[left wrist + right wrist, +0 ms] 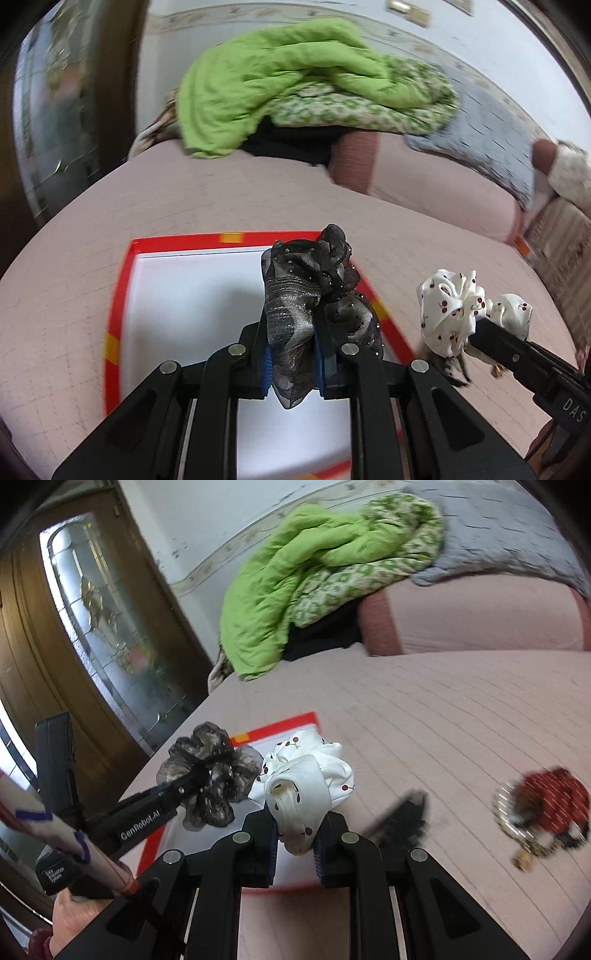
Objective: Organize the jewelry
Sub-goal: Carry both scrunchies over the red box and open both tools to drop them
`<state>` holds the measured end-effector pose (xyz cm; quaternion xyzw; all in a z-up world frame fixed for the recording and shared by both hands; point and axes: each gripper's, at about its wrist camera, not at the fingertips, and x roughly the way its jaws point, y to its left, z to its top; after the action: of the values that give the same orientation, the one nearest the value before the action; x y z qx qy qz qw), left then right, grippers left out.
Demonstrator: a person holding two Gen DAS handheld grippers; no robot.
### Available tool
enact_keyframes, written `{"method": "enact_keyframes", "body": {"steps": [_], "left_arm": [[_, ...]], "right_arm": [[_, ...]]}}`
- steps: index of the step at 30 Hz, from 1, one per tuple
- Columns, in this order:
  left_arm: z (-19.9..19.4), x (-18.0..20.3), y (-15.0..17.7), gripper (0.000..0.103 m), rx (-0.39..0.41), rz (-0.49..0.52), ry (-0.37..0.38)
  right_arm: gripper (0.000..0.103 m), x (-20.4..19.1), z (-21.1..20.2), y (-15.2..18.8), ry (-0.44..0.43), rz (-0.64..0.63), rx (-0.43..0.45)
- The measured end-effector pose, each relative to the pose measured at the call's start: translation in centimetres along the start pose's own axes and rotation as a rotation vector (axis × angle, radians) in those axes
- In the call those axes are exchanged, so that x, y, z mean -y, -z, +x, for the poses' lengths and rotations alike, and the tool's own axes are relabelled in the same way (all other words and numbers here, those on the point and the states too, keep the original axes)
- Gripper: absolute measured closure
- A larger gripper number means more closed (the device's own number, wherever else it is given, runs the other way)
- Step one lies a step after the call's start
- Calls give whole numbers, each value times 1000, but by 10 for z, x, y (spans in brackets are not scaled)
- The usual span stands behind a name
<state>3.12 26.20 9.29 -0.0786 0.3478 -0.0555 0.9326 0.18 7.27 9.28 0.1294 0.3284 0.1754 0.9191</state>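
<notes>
My left gripper [293,354] is shut on a grey-black sheer scrunchie [314,295] and holds it above the red-rimmed white box [184,295]. My right gripper [295,834] is shut on a white scrunchie with a cherry print [306,779], held above the bed beside the box's right edge [280,727]. In the left wrist view the white scrunchie [454,310] sits to the right of the box. In the right wrist view the grey scrunchie [214,771] is to the left, over the box.
A red scrunchie with beads and a chain [546,805] lies on the pink bedspread [443,716] at right, with a dark hair clip [402,819] nearer. A green quilt [295,81] and pillows are piled at the far side. A wooden door [92,627] stands left.
</notes>
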Motion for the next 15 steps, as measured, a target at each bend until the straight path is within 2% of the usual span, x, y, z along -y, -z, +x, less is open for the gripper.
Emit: {"method": "enact_keyframes", "body": {"steps": [3, 9, 15], "left_arm": [[9, -25, -9, 86, -4, -44, -46], [32, -62, -28, 86, -28, -133, -90], [55, -77, -38, 86, -62, -160, -121]], "right_arm": [[86, -16, 29, -9, -10, -20, -18], [86, -29, 94, -25, -18, -21, -96], [85, -29, 145, -41, -20, -11, -150]]}}
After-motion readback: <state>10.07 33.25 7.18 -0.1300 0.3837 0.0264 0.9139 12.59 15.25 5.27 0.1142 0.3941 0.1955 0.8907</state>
